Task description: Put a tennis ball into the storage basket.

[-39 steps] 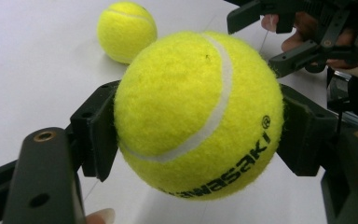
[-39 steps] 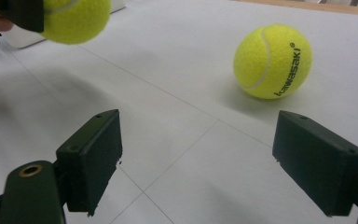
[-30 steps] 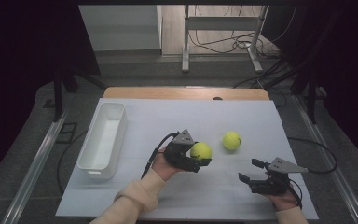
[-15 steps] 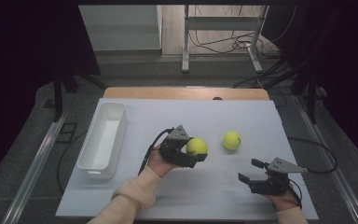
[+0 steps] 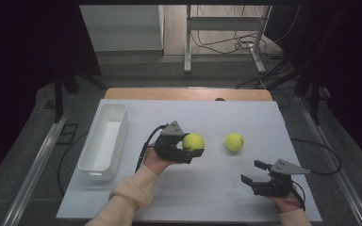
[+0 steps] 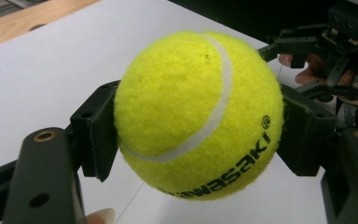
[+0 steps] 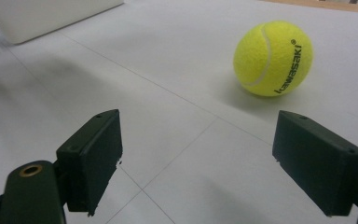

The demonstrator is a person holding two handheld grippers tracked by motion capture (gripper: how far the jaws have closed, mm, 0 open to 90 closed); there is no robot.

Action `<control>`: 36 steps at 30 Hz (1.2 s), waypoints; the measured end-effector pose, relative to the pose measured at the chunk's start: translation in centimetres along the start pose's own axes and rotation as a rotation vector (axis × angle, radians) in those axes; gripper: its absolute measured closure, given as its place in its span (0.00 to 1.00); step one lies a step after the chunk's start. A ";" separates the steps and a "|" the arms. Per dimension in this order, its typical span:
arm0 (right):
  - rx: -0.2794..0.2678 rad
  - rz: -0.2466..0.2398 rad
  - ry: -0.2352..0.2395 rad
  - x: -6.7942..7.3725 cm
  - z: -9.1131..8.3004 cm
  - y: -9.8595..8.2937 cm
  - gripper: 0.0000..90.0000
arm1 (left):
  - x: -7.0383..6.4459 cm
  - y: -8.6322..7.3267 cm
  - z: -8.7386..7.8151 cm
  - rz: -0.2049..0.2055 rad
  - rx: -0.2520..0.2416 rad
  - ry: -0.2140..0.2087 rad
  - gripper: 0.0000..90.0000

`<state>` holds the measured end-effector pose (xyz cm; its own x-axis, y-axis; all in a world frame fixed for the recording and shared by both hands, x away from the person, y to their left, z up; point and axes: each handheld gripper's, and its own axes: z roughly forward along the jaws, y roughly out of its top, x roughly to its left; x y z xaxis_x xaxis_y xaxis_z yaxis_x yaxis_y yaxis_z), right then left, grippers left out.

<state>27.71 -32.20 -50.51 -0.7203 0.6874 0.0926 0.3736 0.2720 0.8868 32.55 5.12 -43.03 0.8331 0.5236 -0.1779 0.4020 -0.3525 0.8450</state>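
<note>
A yellow tennis ball (image 5: 193,141) (image 6: 198,116) is clamped between the jaws of my left gripper (image 5: 194,147) (image 6: 198,133), held a little above the white table near its middle. A second tennis ball (image 5: 234,141) (image 7: 272,58) lies loose on the table to the right of it. My right gripper (image 5: 253,172) (image 7: 207,158) rests low at the front right, open with nothing between its pads, and the loose ball sits some way beyond its jaws. The right gripper (image 6: 335,46) also appears far off in the left gripper view.
A long white bin (image 5: 104,141) (image 7: 51,14) stands along the left side of the white table top (image 5: 217,197). A wooden strip (image 5: 188,94) runs along the far edge. Cables trail from both grippers off the table.
My left gripper has drifted left and slightly away from the person with the ball still in it. The right gripper and the loose ball have stayed put.
</note>
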 end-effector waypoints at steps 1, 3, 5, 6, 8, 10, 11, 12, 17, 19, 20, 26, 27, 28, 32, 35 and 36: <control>0.002 -0.001 -0.001 0.0 0.0 0.0 0.18 | 0.1 0.0 -0.2 -0.004 -0.003 0.004 0.29; 0.004 -0.003 -0.003 0.0 0.0 0.0 0.18 | 0.3 0.1 -0.4 -0.007 -0.006 0.007 0.29; 0.002 -0.002 -0.002 0.0 0.0 0.0 0.18 | 0.4 0.1 -0.7 -0.010 -0.013 0.012 0.29; 0.002 -0.002 -0.003 0.0 0.0 0.0 0.18 | 0.4 0.2 -0.8 -0.011 -0.015 0.013 0.29; 0.003 -0.004 -0.004 0.0 0.0 0.0 0.18 | 0.5 0.3 -1.2 -0.012 -0.021 0.020 0.29; -0.002 -0.003 -0.003 0.0 0.0 0.0 0.18 | 0.6 0.5 -1.8 -0.012 -0.037 0.026 0.29; 0.000 -0.005 -0.004 0.0 0.0 0.0 0.18 | 0.7 0.5 -2.0 -0.012 -0.042 0.029 0.29; 0.000 -0.004 -0.005 0.0 0.0 0.0 0.18 | 0.8 0.5 -2.1 -0.014 -0.046 0.032 0.29; -0.001 -0.004 -0.005 0.0 0.0 0.0 0.18 | 1.1 0.7 -2.9 -0.028 -0.066 0.024 0.29; -0.001 -0.002 -0.006 0.0 -0.1 0.0 0.18 | 1.1 0.7 -3.1 -0.029 -0.073 0.030 0.29; -0.001 -0.001 -0.006 0.0 -0.1 0.0 0.18 | 1.2 0.8 -3.2 -0.026 -0.074 0.034 0.29; 0.001 -0.004 -0.005 0.0 0.0 0.0 0.18 | 1.8 0.8 -4.3 -0.032 -0.088 0.068 0.29; 0.001 -0.003 -0.005 0.0 0.0 0.0 0.18 | 1.9 0.8 -4.4 -0.034 -0.091 0.073 0.29; 0.001 -0.003 -0.005 0.0 0.0 0.0 0.18 | 2.0 0.8 -4.6 -0.036 -0.093 0.082 0.29; 0.001 -0.004 -0.005 0.0 0.0 0.0 0.18 | 2.3 0.8 -4.9 -0.038 -0.094 0.103 0.29; 0.001 -0.006 -0.005 0.0 0.0 0.0 0.18 | 2.5 0.7 -5.2 -0.038 -0.102 0.118 0.29; 0.001 -0.005 -0.005 0.0 0.0 0.0 0.18 | 2.6 0.8 -5.3 -0.036 -0.101 0.126 0.29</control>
<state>27.69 -32.22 -50.48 -0.7193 0.6894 0.0857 0.3704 0.2762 0.8869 32.99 10.34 -40.17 0.7621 0.6299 -0.1495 0.3854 -0.2557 0.8866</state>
